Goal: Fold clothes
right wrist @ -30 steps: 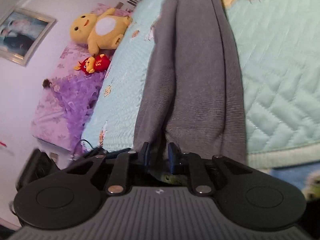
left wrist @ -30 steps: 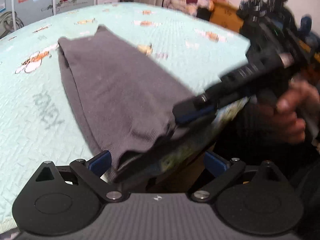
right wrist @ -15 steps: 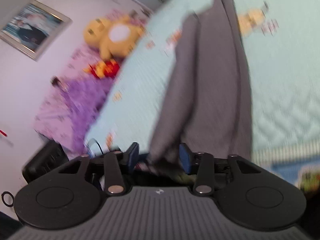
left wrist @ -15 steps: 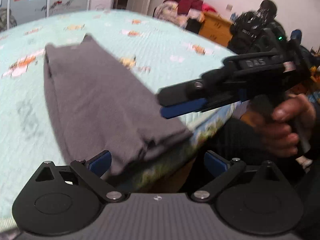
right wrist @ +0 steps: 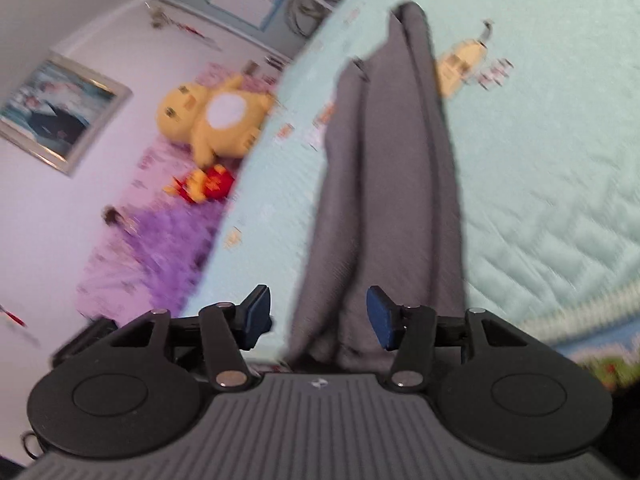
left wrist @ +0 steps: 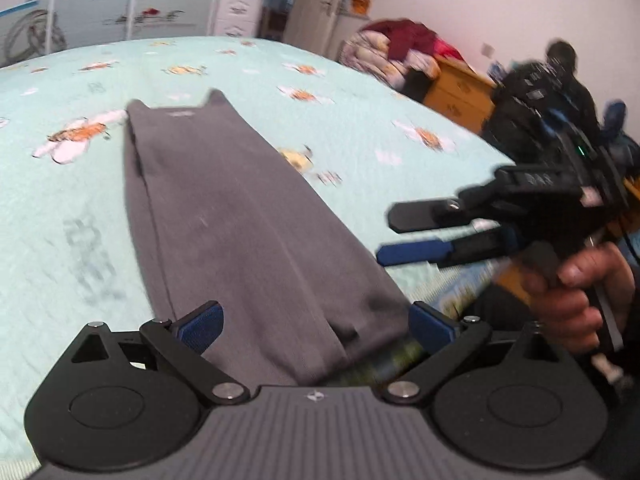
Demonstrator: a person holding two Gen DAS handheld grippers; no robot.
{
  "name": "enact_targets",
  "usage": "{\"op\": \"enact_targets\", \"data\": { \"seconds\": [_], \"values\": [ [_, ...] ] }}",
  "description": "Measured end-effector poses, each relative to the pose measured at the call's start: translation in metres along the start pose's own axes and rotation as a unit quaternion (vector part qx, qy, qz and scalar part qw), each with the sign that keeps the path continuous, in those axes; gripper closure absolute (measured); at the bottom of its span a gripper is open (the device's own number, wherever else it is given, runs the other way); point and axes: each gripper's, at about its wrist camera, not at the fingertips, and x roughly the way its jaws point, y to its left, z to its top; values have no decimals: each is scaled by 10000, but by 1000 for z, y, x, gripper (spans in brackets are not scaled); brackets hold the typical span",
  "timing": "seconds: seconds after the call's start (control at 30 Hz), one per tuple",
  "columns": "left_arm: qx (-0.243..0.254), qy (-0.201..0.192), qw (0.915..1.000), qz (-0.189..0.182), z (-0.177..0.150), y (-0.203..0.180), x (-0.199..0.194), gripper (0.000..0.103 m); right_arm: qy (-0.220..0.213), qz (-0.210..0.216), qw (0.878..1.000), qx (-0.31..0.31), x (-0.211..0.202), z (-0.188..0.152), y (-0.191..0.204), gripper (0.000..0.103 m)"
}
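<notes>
A bed with a pale green quilted cover [left wrist: 360, 120] fills the space ahead of both grippers. Stretched along it, running away from the left gripper [left wrist: 316, 326], lies the grey garment [left wrist: 224, 208], folded into a long narrow strip; its near end hangs over the bed edge and lies between the left gripper's blue pads, which are spread wide, one on either side of the cloth, with a gap showing between each pad and the fabric. Nothing is gripped there.

The right gripper [left wrist: 408, 236], seen to the right of the left one in the left wrist view, is held by a hand [left wrist: 572, 296] off the garment's right side, its two fingers parted and empty, clear of the cloth. In its own view the right gripper [right wrist: 318, 318] has its jaws well apart with the garment's [right wrist: 400, 184] near end passing between them, not pinched. To its left, beyond the bed, sits a yellow plush toy [right wrist: 216, 116] and below it a small red toy [right wrist: 208, 184].
</notes>
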Motion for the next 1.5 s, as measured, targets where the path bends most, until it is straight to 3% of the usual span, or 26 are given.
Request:
{"op": "enact_targets", "data": {
  "seconds": [0.17,0.3,0.43,0.57,0.67,0.77,0.83,0.87,1.0,1.03,1.1,1.17,1.2,1.23,1.27,1.3,1.33,1.4,1.5],
  "values": [
    [7,-217,9996,152,35,11,12,1,-273,89,9996,-1,23,32,12,47],
    [-7,-260,9995,168,55,20,31,1,-694,177,9974,43,41,83,14,47],
    [-57,-195,9997,158,71,29,63,1,-891,241,9957,105,86,152,14,47],
    [84,-9,9995,290,78,40,100,1,-849,309,9947,492,149,220,-13,47],
    [-96,195,9989,406,70,54,129,0,-877,344,9890,1138,193,263,-55,46],
    [301,-51,9978,587,52,46,134,0,-865,167,9853,1460,229,296,-100,48],
    [473,-121,9965,685,47,40,132,0,-924,85,9813,1688,237,306,-128,95],
    [481,-139,9963,698,46,39,131,0,-975,147,9783,1824,237,307,-141,103],
    [419,-216,9967,660,43,44,129,0,-1068,-94,9772,1835,235,314,-149,103],
    [412,-226,9967,655,43,45,128,0,-1083,-191,9776,1796,234,316,-148,97],
    [469,-212,9961,710,44,43,129,0,-1112,-387,9781,1717,233,320,-144,73],
    [523,-207,9955,768,44,41,130,0,-1140,-582,9782,1638,231,323,-141,66],
    [521,-215,9954,771,44,41,130,0,-1154,-679,9780,1598,230,325,-140,69],
    [510,-227,9955,765,45,42,131,0,-1168,-776,9778,1558,230,327,-138,82],
    [499,-239,9956,759,45,42,131,0,-1181,-874,9774,1518,229,329,-137,103],
    [493,-243,9956,756,45,43,132,0,-1194,-970,9772,1466,228,331,-134,103],
    [487,-244,9957,752,45,43,132,0,-1193,-1047,9798,1220,220,324,-117,100],
    [499,-236,9955,766,46,43,133,0,-1188,-1200,9830,726,206,310,-83,71],
    [541,-221,9949,825,46,41,134,0,-1175,-1423,9828,-19,184,288,-31,60]
  ]
}}
